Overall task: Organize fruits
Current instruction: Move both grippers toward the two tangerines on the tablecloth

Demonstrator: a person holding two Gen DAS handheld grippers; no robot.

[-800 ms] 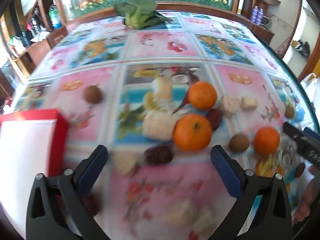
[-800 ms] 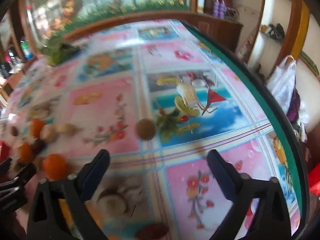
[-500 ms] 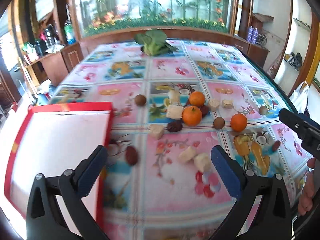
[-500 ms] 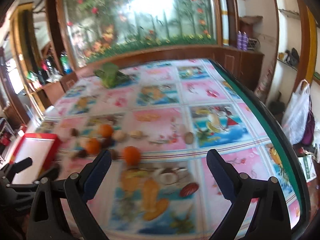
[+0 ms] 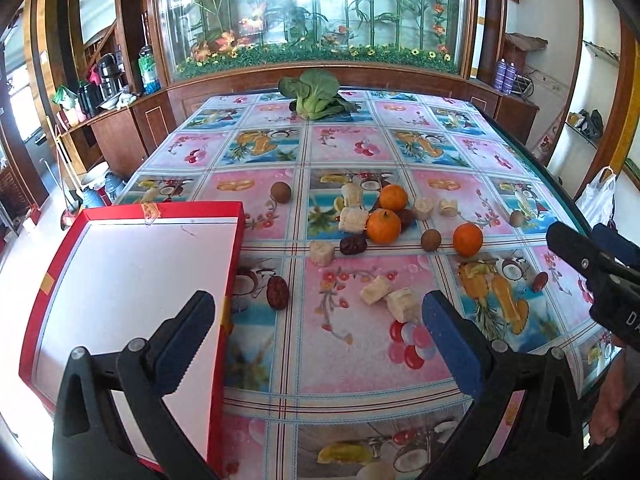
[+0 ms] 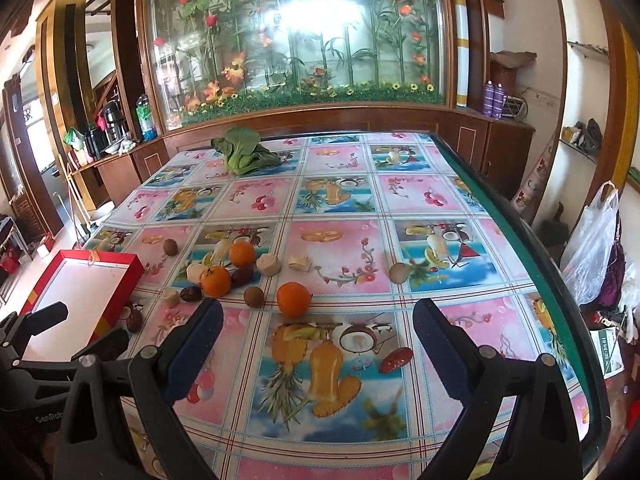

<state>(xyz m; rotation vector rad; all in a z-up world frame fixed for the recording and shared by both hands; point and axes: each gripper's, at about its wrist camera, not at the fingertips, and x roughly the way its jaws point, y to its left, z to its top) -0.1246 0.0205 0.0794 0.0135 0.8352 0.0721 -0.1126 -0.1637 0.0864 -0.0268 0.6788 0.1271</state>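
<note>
Three oranges (image 5: pixel 383 226) (image 6: pixel 293 299), several brown round fruits (image 5: pixel 431 239), dark red dates (image 5: pixel 277 292) and pale banana chunks (image 5: pixel 402 303) lie scattered mid-table. A red box with a white inside (image 5: pixel 124 280) (image 6: pixel 78 288) sits at the table's left. My left gripper (image 5: pixel 316 320) is open and empty, held above the near table between box and fruit. My right gripper (image 6: pixel 318 328) is open and empty, above the near right part of the table; it also shows at the right edge of the left wrist view (image 5: pixel 592 256).
A green leafy vegetable (image 5: pixel 316 94) lies at the far end of the table (image 5: pixel 348 360). The table's green right edge (image 6: pixel 532 248) drops to the floor, where a white plastic bag (image 6: pixel 592 252) hangs. Wooden cabinets and a glass plant display stand behind.
Both grippers have pulled back and risen from close over the fruit. More of the table and room now shows. Both stay open and empty.
</note>
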